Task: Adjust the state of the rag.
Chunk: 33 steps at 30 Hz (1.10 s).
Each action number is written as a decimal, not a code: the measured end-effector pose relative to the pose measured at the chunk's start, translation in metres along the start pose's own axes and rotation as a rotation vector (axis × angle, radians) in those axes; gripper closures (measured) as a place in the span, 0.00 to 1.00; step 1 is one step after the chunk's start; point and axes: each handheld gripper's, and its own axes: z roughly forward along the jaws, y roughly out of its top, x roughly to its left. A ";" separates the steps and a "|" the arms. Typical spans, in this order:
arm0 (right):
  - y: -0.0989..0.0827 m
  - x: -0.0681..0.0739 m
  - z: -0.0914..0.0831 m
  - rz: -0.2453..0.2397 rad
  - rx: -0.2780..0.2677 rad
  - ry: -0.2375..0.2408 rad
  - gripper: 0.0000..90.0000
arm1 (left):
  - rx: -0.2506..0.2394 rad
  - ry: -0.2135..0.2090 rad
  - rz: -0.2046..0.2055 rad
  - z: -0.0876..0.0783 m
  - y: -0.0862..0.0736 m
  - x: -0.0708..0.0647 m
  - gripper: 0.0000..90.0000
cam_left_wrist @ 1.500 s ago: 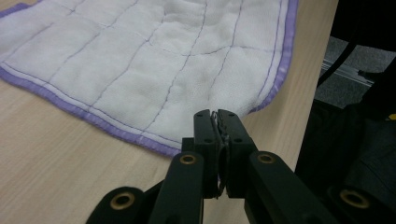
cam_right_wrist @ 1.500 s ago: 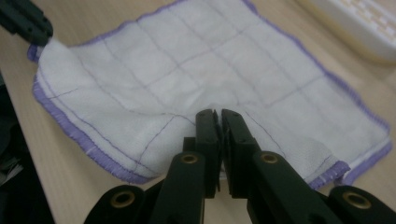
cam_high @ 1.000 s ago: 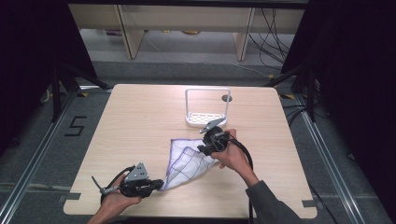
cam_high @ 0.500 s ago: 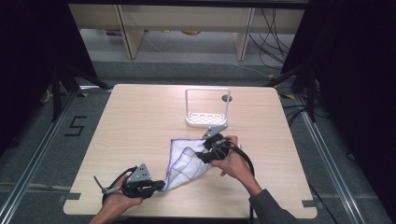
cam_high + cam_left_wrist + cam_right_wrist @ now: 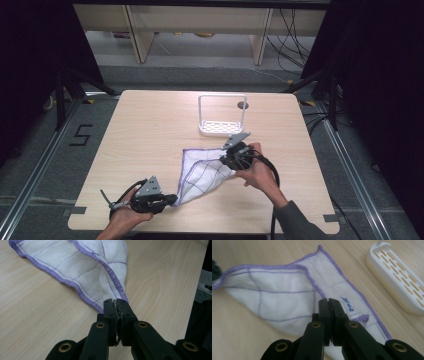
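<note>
Pinching one corner of the cloth (image 5: 82, 272), the left gripper (image 5: 117, 305) has its jaws fully closed, with the purple hem caught between the pads, at the near left of the table (image 5: 150, 125).

The right gripper (image 5: 329, 305) has just been closing its jaws. They now stand together over the folded cloth, beside its small blue label (image 5: 347, 304). Whether any fabric is caught between them, I cannot tell; from this view the tips look to be above the layers.

The cloth lies on the middle near part of the table, as a folded triangle. Its long axis runs from the held corner at the near left up to the far right, where the right gripper is. So the free part lies right and far from the left fingers, and the right hand (image 5: 255, 172) is the nearer one to it.

A white rack (image 5: 222, 117) stands farther off, apart from the cloth.
</note>
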 end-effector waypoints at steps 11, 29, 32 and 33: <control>-0.097 0.026 -0.080 0.021 -0.058 0.035 0.99 | 0.000 -0.044 0.092 0.000 0.006 -0.035 0.96; -0.148 0.033 -0.079 0.179 -0.022 0.013 0.62 | -0.083 0.046 -0.079 0.006 0.017 0.002 0.66; -0.134 0.015 -0.083 0.205 -0.091 -0.069 0.59 | -0.095 0.125 -0.079 0.009 0.031 0.026 0.56; -0.128 0.005 -0.082 0.193 -0.104 -0.087 0.59 | -0.104 0.150 -0.085 0.011 0.034 0.032 0.54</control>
